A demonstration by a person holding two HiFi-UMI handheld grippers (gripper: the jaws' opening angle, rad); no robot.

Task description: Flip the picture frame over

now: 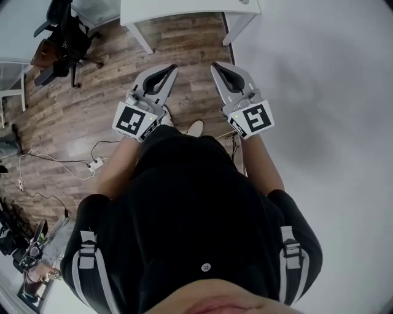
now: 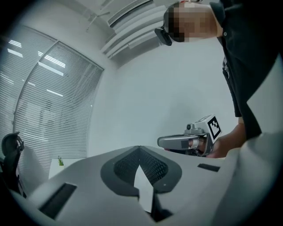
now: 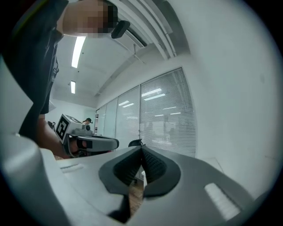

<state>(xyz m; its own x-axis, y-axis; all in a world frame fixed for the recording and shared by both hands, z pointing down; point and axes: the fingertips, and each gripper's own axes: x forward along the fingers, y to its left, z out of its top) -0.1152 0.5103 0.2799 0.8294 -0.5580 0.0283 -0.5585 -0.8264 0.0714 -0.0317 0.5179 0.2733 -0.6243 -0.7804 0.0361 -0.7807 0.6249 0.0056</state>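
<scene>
Both claws are closed tight, pads pressed together with nothing between them. I hold the left claw [image 1: 172, 67] and the right claw [image 1: 216, 66] out in front of my waist, level and side by side but well apart, their tips angled slightly toward each other. Each carries its marker cube just ahead of my wrist, the left cube [image 1: 134, 119] and the right cube [image 1: 255, 116].

From the left gripper view I see my right claw off to the side against a plain white wall [image 2: 168, 84], with window blinds [image 2: 48, 110] at the left and a small green plant [image 2: 60, 161] low beside them. The right gripper view looks across at my left claw, with glass panels and blinds [image 3: 163, 119] behind it and ceiling lights [image 3: 79, 50] above.

Below my hands is a wooden floor [image 1: 123, 73]. The toe of my white shoe [image 1: 195, 127] pokes out under my black top. A white counter [image 1: 184, 9] stands ahead of the claws, a black office chair [image 1: 64, 37] off to the left, and a power strip with loose cables [image 1: 95, 164] lies on the floor near my left arm.

The picture frame shows in none of my views, so I cannot tell where it is.
</scene>
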